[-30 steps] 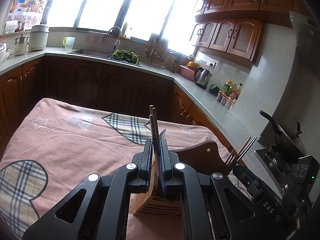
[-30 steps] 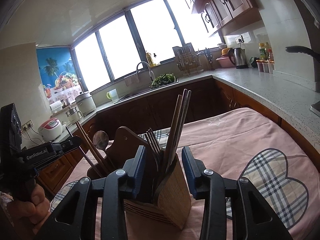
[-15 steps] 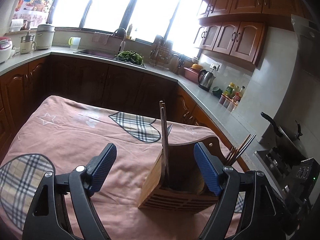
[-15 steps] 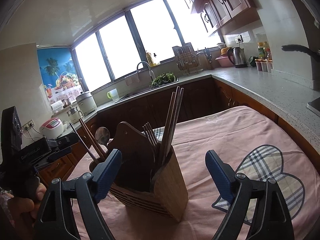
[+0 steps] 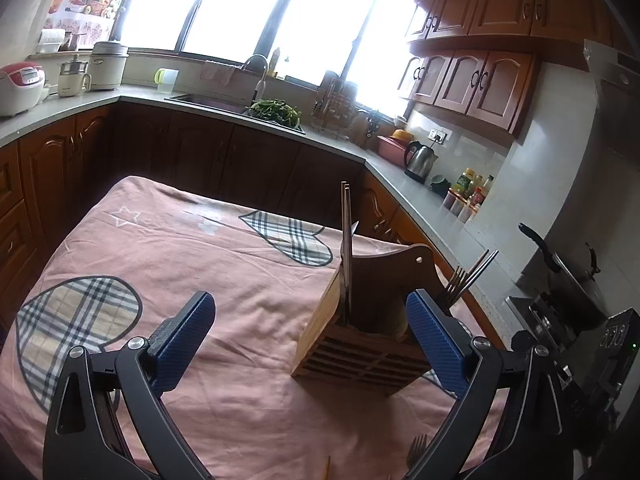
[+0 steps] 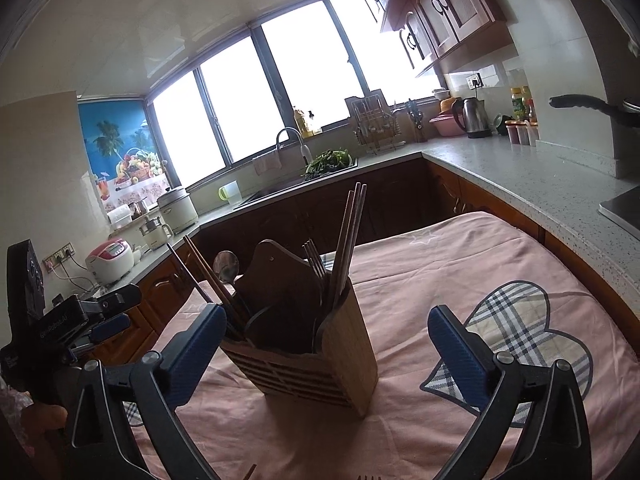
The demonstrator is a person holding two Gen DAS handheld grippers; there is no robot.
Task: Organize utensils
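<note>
Both grippers had let go: the left gripper [image 5: 308, 332], a second earlier pinched on a pair of chopsticks [image 5: 346, 248], had just been opening and now stood spread wide and drawn back, nothing between its pads. Likewise the right gripper [image 6: 326, 344] had just been opening, its jaws wide apart either side of the wooden holder [image 6: 308, 344] without touching it. That holder sat on the pink cloth [image 5: 168, 248] toward the table's right edge, chopsticks, forks [image 6: 316, 264] and a spoon [image 6: 226, 264] upright inside. Judging by this, that deposit was finished; a loose fork [image 5: 416, 450] by the near edge probably remained.
</note>
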